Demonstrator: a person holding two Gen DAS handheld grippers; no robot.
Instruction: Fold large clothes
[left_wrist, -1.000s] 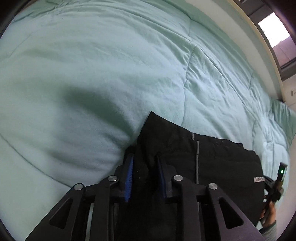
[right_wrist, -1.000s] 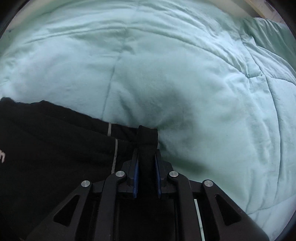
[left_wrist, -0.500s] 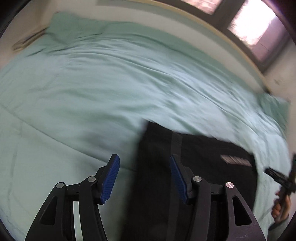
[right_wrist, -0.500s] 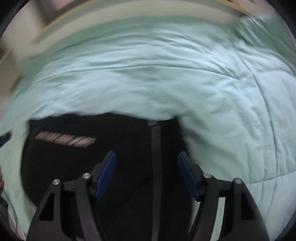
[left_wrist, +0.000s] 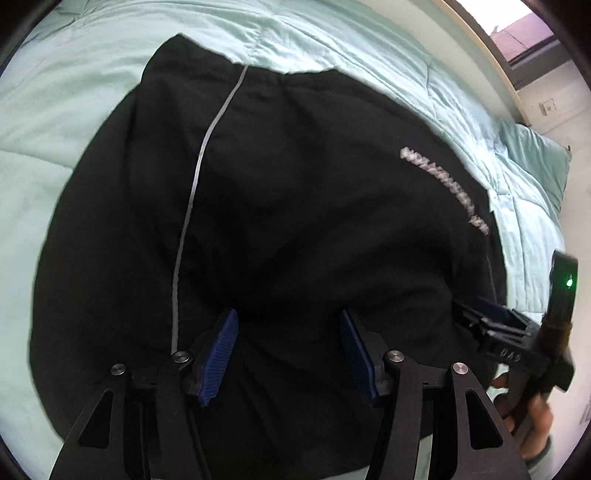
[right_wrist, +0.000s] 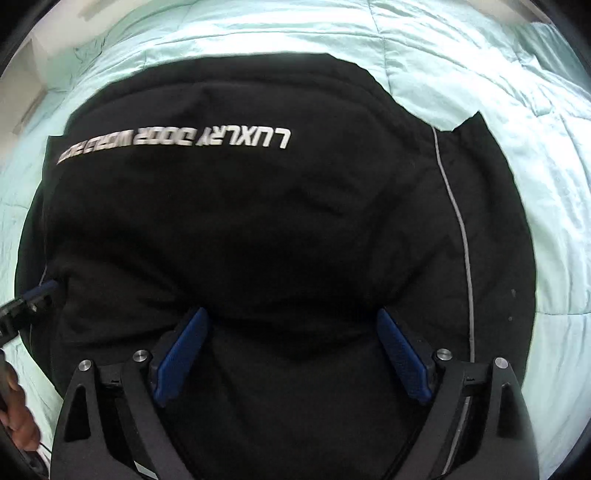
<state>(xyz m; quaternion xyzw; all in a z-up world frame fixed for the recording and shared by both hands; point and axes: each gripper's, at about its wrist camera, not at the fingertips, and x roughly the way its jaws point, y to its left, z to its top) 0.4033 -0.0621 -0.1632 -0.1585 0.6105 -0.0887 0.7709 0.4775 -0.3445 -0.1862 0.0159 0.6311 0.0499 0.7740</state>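
- Left wrist view: the left gripper (left_wrist: 288, 354) hangs over a black garment (left_wrist: 295, 206), its blue pads (left_wrist: 218, 358) spread apart with nothing pinched between them; the cloth lies below the pads, released.
- The garment lies folded on a pale green quilt (left_wrist: 66, 184), covering most of the view; the quilt shows around its left, top and right edges.
- A thin grey stripe (left_wrist: 195, 184) runs down the garment's left part, from its upper edge toward the left pad.
- Blurred white lettering (left_wrist: 447, 188) slants across the garment's right part.
- At the right edge, the right gripper (left_wrist: 491, 325) reaches in over the garment's right border, held by a hand (left_wrist: 532, 417); a green light (left_wrist: 569, 283) glows on its body.
- A window (left_wrist: 524, 33) sits in the top right corner, beyond the bed.
- Right wrist view: the right gripper (right_wrist: 291, 354) is above the same garment (right_wrist: 258, 229), its jaws opening and already wide; nothing is between the pads (right_wrist: 181, 354).
- White lettering (right_wrist: 177, 142) appears upside down across the garment's upper part, partly readable as "LUXLRY".
- A grey stripe (right_wrist: 461, 229) runs down the garment's right part.
- The quilt (right_wrist: 517, 92) frames the garment at the top, right and left.
- At the left edge, the tip of the left gripper (right_wrist: 37, 291) touches or nearly touches the garment's border; which one is unclear. A hand (right_wrist: 18, 417) shows below it.
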